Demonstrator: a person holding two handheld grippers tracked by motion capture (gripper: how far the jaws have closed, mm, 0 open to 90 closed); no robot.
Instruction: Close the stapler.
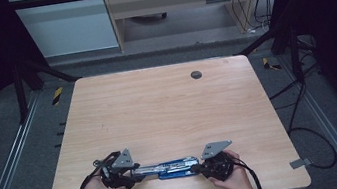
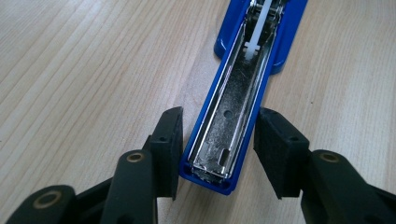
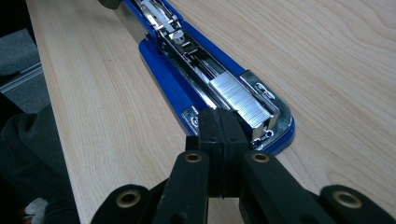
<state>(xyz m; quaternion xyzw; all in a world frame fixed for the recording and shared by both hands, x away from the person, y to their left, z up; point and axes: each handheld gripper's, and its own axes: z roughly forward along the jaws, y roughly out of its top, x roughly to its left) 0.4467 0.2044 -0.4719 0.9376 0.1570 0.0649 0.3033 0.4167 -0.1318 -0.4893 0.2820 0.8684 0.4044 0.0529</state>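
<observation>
Left tool (image 2: 217,154) agape, right tool (image 3: 219,140) shut

I see a blue stapler (image 1: 177,167) lying opened out, its inner channel (image 2: 231,116) bright scratched silver with a small white pusher (image 2: 251,46) in it. A silver block of staples (image 3: 240,100) sits in its blue base. My left gripper (image 2: 217,154) and right gripper (image 3: 219,154) are matt black with brass-coloured rivets, each topped by a grey plate. The worktop (image 1: 158,106) is pale wood with fine, straight grain and one dark round plug (image 1: 196,74). The floor (image 1: 22,146) is dark grey.
</observation>
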